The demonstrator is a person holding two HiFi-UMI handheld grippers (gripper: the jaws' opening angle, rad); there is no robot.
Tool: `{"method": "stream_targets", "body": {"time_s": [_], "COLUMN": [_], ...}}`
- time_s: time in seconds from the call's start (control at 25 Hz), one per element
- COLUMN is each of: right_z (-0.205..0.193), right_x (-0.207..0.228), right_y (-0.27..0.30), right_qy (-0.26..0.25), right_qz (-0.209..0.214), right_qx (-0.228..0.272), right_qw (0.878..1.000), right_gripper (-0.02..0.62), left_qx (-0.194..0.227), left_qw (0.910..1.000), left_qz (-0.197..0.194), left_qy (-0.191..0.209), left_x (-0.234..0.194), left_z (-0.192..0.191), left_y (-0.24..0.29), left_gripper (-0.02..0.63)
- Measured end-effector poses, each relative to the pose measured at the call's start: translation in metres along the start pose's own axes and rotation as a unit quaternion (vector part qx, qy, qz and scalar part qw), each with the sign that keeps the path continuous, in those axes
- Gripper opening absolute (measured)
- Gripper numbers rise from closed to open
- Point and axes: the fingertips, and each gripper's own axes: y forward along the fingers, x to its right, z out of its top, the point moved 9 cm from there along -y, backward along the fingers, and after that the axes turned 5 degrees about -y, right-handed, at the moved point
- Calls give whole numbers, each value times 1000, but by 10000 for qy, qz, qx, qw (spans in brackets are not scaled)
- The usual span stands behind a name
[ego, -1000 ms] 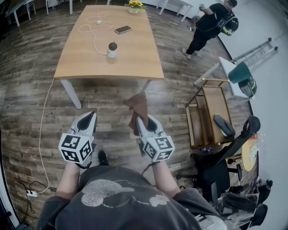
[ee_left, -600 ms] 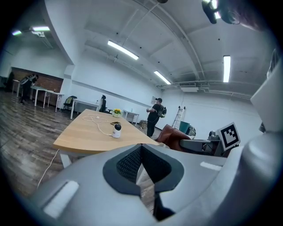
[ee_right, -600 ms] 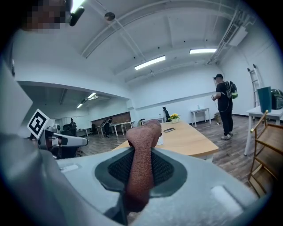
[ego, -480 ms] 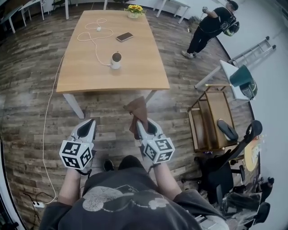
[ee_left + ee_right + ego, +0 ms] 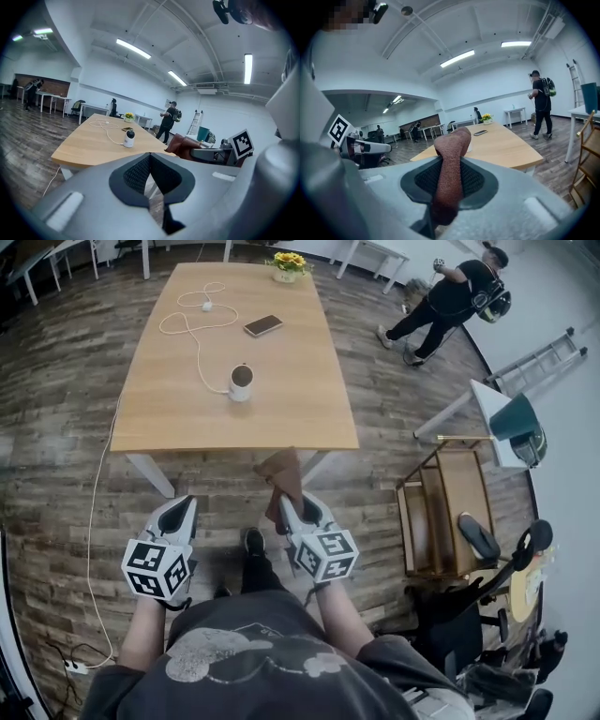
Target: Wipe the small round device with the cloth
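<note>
The small round device (image 5: pixel 241 381), white with a dark top, stands on the wooden table (image 5: pixel 309 418) ahead of me, and it also shows in the left gripper view (image 5: pixel 129 138). My right gripper (image 5: pixel 292 509) is shut on a brown cloth (image 5: pixel 283 474), held above the floor short of the table's near edge. In the right gripper view the cloth (image 5: pixel 452 154) sticks up between the closed jaws of that gripper (image 5: pixel 449 166). My left gripper (image 5: pixel 178 512) hangs beside it, shut with nothing in it (image 5: pixel 150 157).
A white cable (image 5: pixel 192 329), a phone (image 5: pixel 263 325) and a pot of yellow flowers (image 5: pixel 288 263) lie further back on the table. A wooden cart (image 5: pixel 441 512) and an office chair (image 5: pixel 487 577) stand to my right. A person (image 5: pixel 450 296) walks at the far right.
The table and device have come nearer in the head view. Both grippers keep their pose, the cloth still held. The distant person has stepped to the right.
</note>
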Motion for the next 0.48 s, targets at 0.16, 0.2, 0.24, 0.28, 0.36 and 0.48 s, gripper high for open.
{"method": "stream_targets", "body": {"time_s": [0.16,0.2,0.24,0.28,0.36,0.48], "right_z": [24,29,34,38,48,57], "right_x": [24,32,40,49,66,87], "right_y": [43,53,62,71,86,107], "right_qy": [-54,-60,-62,-63,-51,19], "right_qz": [239,282,315,337,370,456], "right_qx": [106,118,129,144,177,129], "right_qw": [9996,9995,9994,9993,9991,9989], "right_gripper": [74,74,75,74,74,74], "left_qx": [64,77,87,98,108,103], "left_qw": [9999,9998,9997,9996,9995,9990], "left_qz": [160,191,221,246,292,417], "left_qy": [-14,11,30,40,47,91], "left_x": [-11,-12,-13,-14,-14,-15], "left_z": [21,26,30,35,44,54], "left_y": [38,47,57,67,84,105], "left_gripper": [18,18,18,18,18,18]}}
